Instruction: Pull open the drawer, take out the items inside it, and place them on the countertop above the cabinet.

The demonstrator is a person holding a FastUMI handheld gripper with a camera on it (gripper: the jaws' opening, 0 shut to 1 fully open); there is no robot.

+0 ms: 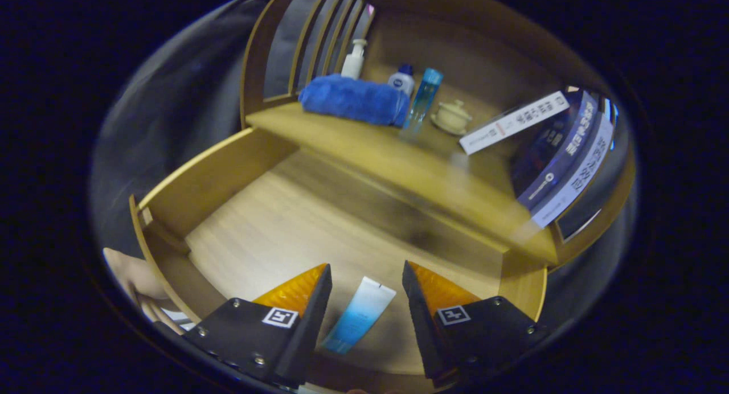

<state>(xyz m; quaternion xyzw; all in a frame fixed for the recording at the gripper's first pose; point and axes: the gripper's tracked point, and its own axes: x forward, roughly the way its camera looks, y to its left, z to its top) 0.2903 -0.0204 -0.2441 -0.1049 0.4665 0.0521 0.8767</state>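
- With the drawer [228,183] pulled open below the countertop [364,149], the gripper [367,280] hangs over its front part, fingers spread wide.
- Fingers touch nothing; the jaws stand released, well apart.
- Tube [360,314] (white at the far end, blue toward the near end) lies flat on the drawer floor, between the two fingers, tilted a little off their line. Neither finger presses on it.
- Rest of the drawer floor is bare wood; its left wall runs back to the cabinet front.
- On the countertop, from left: a folded blue towel [353,99], a white pump bottle [353,59] behind it, a small white bottle with a dark cap [402,79], a clear blue bottle [424,101] just beside the towel's right end, and a cream lidded cup on a saucer [452,117].
- Farther right, books [561,155] lean together, one white-spined book [515,122] tipped toward the cup (the two stay apart).
- Slatted panel [319,35] stands behind the towel at the counter's left end.
- Part of a hand [134,283] shows outside the drawer's left front corner.
- Image is somewhat blurred along the counter edge.
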